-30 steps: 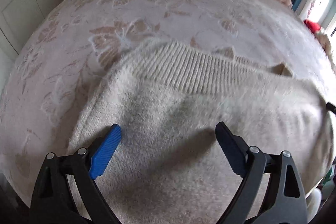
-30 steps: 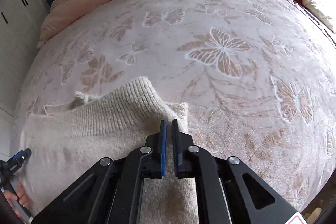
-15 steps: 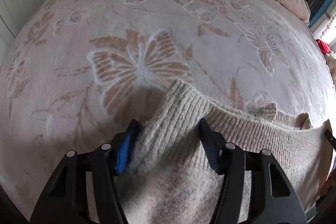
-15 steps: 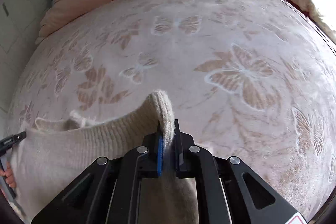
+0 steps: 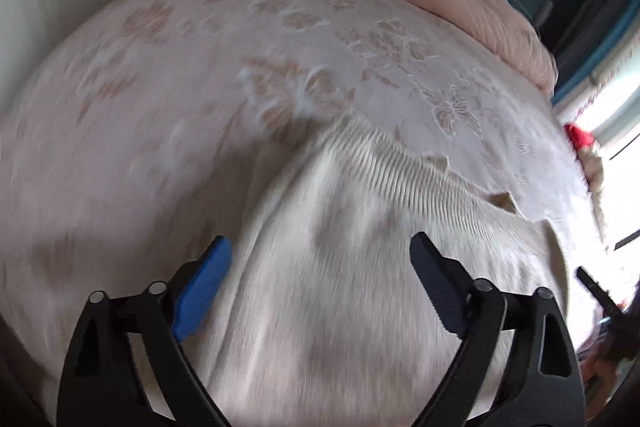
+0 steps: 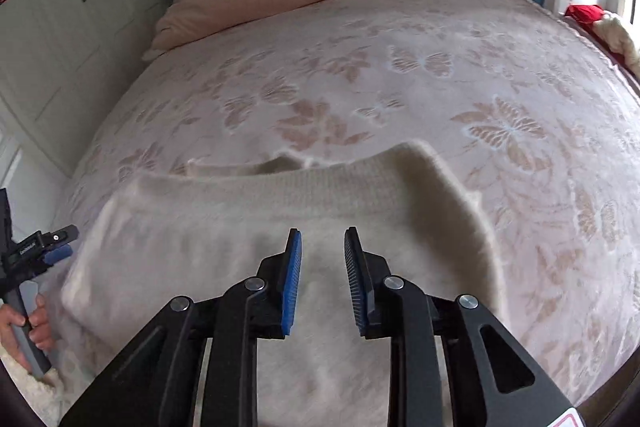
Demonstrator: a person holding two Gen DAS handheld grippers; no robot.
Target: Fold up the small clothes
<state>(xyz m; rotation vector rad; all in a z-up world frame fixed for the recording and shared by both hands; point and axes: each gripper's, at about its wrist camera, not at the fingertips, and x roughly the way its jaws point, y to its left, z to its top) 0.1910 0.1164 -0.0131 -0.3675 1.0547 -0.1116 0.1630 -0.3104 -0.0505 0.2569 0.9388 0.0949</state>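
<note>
Both tongs, left gripper (image 5: 320,283) and right gripper (image 6: 322,267), just sprang open above the cream sweater (image 6: 248,227), fold laid; regripping an edge comes next.

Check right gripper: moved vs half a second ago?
Yes. The right gripper backed off the sweater: its ribbed edge now lies well ahead against the butterfly bedspread. Fingers just opened, gripping nothing.

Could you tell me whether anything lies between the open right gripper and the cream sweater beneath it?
Nothing visible does. The right gripper hangs open directly over the cream sweater, which lies on the butterfly-patterned bedspread with nothing on top of it.
</note>
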